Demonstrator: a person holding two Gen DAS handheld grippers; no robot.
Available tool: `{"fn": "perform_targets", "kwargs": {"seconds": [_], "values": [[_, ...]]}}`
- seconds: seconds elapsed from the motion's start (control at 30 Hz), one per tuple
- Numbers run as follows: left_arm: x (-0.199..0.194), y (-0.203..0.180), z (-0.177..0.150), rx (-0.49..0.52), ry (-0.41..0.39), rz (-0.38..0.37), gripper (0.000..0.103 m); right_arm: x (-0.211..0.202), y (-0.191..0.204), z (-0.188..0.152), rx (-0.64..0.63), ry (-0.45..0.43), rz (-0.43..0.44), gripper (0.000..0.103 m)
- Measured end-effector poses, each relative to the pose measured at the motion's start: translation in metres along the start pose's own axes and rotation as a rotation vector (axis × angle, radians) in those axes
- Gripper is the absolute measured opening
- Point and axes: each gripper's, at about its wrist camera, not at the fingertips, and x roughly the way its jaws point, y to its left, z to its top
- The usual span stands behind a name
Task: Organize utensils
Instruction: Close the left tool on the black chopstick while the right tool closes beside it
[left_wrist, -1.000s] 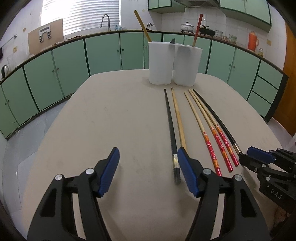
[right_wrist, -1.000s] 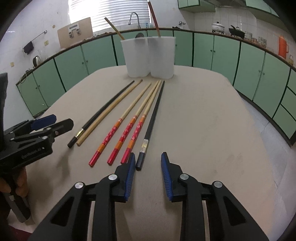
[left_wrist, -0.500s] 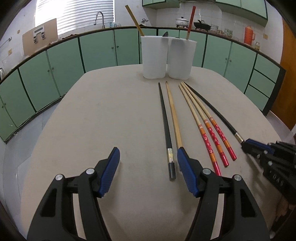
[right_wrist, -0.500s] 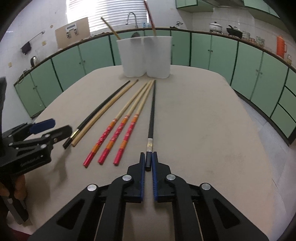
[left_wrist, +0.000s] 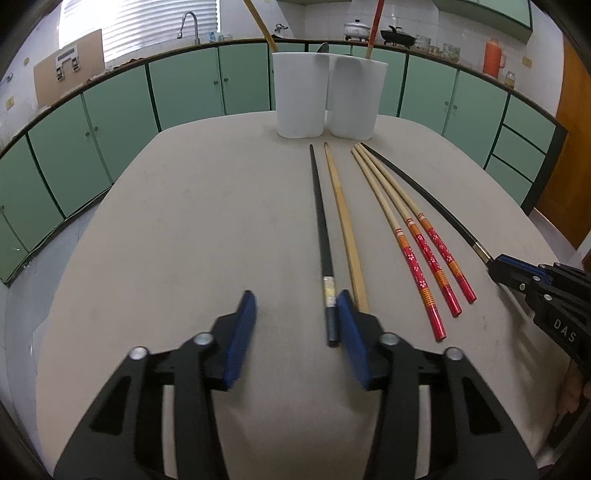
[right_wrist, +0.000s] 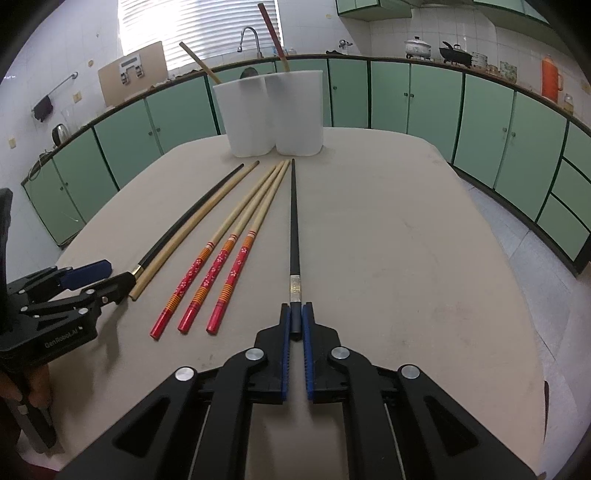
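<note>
Right gripper (right_wrist: 296, 325) is pinching a thin, stiff, slippery chopstick (right_wrist: 294, 229) by its butt. Left gripper (left_wrist: 295, 325) is closing, another chopstick (left_wrist: 322, 236) lying untouched between its fingers.

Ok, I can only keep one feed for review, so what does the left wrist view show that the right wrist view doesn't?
Only the left wrist view: the gap of the left gripper, jaws closing, with the leftmost black chopstick end between them, and a brown door.
Only the right wrist view: from behind, the right gripper shut on the rightmost black chopstick end, and a kettle on the counter.
Both: the table, two white cups, a plain wooden chopstick and three red-handled chopsticks.
</note>
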Motion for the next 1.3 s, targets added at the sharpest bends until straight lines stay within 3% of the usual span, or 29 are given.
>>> {"fn": "perform_targets", "kwargs": {"seconds": [0.1,0.17,0.33,0.53,0.73,0.87,1.07,1.3], "values": [[0.0,-0.005,0.001,0.014,-0.001,-0.01,0.023,0.0,0.0,0.0,0.003,0.0,0.003,0.007],[0.0,-0.007,0.001,0.02,0.0,-0.018,0.006,0.0,0.0,0.0,0.005,0.0,0.005,0.007],[-0.002,-0.005,-0.001,0.004,-0.008,-0.002,0.006,0.0,0.0,0.0,0.007,0.0,0.004,0.007],[-0.006,0.016,-0.001,-0.065,-0.012,0.077,0.006,0.0,-0.002,0.001,0.018,0.003,-0.012,0.007],[0.002,0.026,0.006,-0.114,0.007,0.041,0.009,0.001,-0.002,0.001,0.013,0.006,-0.007,0.008],[-0.001,0.023,0.002,-0.103,-0.001,0.029,0.028,0.0,0.001,0.001,-0.003,0.005,0.001,0.013],[-0.005,0.029,-0.002,-0.112,-0.005,-0.004,0.028,-0.002,-0.003,0.002,0.007,0.001,-0.008,0.018],[-0.004,0.027,-0.002,-0.094,-0.008,0.01,0.025,-0.003,-0.015,0.003,0.051,-0.001,-0.005,0.018]]}}
